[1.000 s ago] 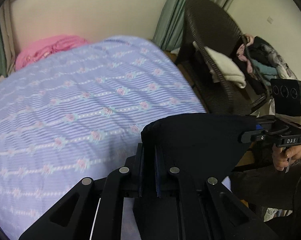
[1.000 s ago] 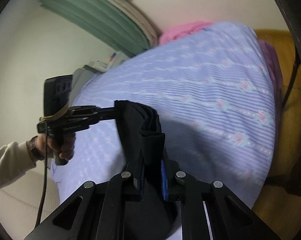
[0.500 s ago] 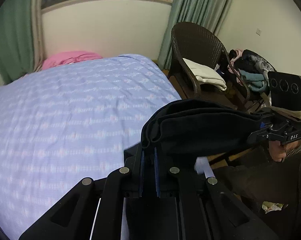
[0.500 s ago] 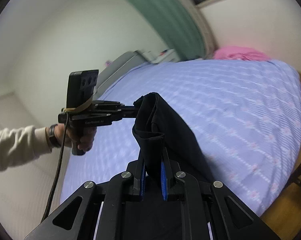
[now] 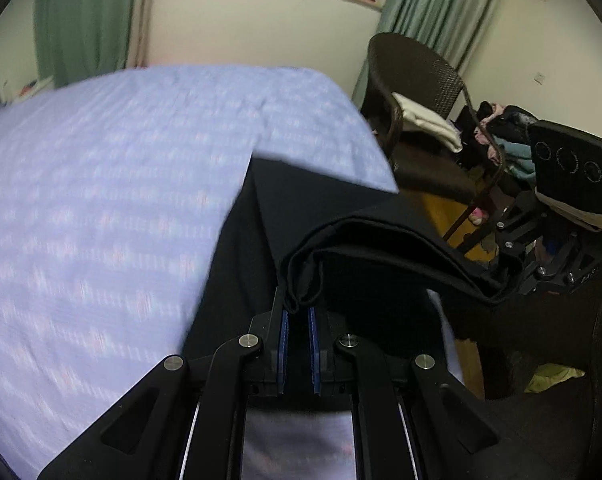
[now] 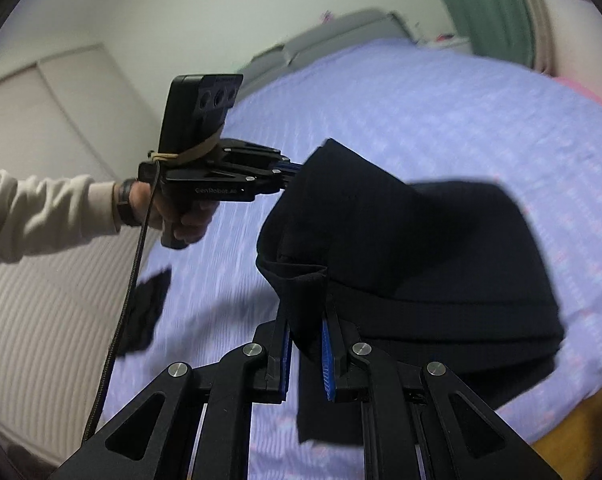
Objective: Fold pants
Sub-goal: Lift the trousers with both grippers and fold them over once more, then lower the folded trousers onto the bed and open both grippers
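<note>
The soft black fabric pants [image 5: 365, 240] are pinched at one bunched edge by the left gripper [image 5: 299, 320] and the right gripper [image 6: 305, 332], jaws narrowed on cloth. Ahead of the jaws, the limp remainder drapes onto the lilac striped bedspread [image 5: 121, 168]; thick hems are judged the surest hold.

The pants [image 5: 341, 248] are held above the bed [image 5: 101, 200], stretched between the left gripper [image 5: 299, 320] at 6 o'clock in the left wrist view and the right gripper [image 5: 513, 276] at 3 o'clock. Part of the cloth is draped onto the bed's edge. A chair [image 5: 413, 80] is placed beside the bed at 1 o'clock, with a cushion [image 5: 425, 120] laid on its seat. A pile of clothes [image 5: 505, 136] is set behind the right gripper.
</note>
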